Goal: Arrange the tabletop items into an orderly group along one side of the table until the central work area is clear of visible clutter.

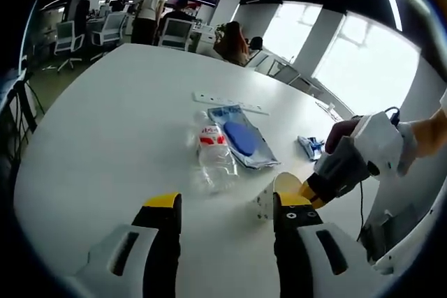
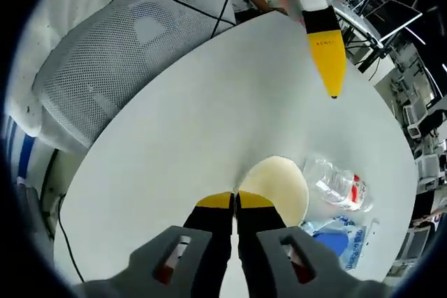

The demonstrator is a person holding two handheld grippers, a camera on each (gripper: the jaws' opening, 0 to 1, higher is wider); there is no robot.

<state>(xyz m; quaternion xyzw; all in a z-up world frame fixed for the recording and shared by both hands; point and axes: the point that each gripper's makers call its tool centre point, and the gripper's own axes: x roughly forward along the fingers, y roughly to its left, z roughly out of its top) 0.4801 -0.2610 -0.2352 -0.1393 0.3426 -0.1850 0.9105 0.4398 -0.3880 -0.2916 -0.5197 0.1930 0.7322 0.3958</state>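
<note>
On the white table (image 1: pixel 105 116), right tongs (image 2: pixel 235 200) pinch the cream disc (image 2: pixel 283 186); left tongs (image 1: pixel 227 207) gape.

A clear crinkled plastic bottle (image 1: pixel 214 156) wears a red-and-white label; at its two o'clock, a transparent blue-printed pouch (image 1: pixel 244 137) holds something dark blue, perhaps a sponge.
</note>
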